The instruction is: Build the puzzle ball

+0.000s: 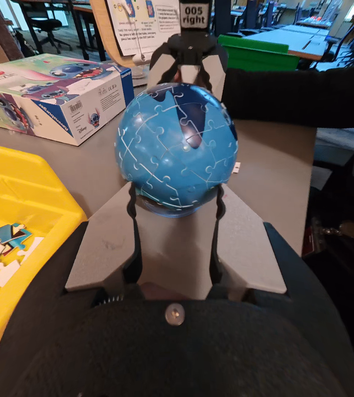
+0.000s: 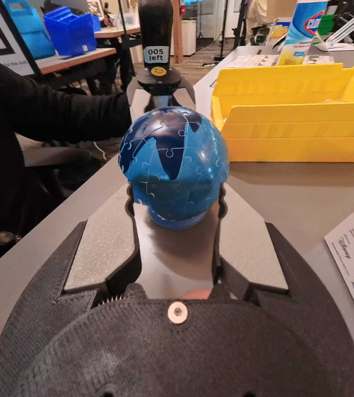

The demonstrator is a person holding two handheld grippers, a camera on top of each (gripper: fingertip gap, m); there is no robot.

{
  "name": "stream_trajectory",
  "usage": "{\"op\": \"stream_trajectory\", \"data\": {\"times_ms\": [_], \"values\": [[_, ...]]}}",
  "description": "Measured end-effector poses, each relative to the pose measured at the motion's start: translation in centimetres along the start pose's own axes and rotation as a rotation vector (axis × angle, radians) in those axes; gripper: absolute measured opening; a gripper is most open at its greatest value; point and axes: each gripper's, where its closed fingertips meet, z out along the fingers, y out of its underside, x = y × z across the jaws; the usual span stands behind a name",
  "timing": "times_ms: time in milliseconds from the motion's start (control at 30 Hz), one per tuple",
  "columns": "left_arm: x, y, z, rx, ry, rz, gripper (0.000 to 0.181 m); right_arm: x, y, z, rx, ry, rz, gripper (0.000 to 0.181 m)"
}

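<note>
Here, L gripper [image 1: 175, 189] & R gripper [image 2: 176, 191] both spread wide, flanking blue puzzle ball [image 1: 176, 148] on its stand [image 2: 177, 221].

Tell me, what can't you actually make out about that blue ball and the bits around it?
- Puzzle ball: whether it is complete; neither view shows its sides or underside, and its base hides the bottom.
- Left gripper: whether its fingertips touch the ball; the ball covers them.
- Right gripper: the same.
- Loose pieces in the yellow bin: their number, cut off by the left wrist view's edge.
</note>
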Motion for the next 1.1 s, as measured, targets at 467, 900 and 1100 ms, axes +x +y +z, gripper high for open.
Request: {"op": "stream_trajectory", "data": {"times_ms": [467,900,1100], "values": [[-0.2,-0.5,1.4,-0.048,-0.033,-0.167,0.09,0.8,-1.1,0.1,0.013,-0.014,0.19,0.076],[0.4,-1.1,2.2,-0.039,-0.07,-0.427,0.094,1.4,-1.4,0.0,0.01,-0.039,0.412,0.078],[0.4,-1.1,2.1,0.028,-0.039,-0.615,0.091,2.1,-1.8,0.4,0.003,-0.076,0.499,0.077]]}}
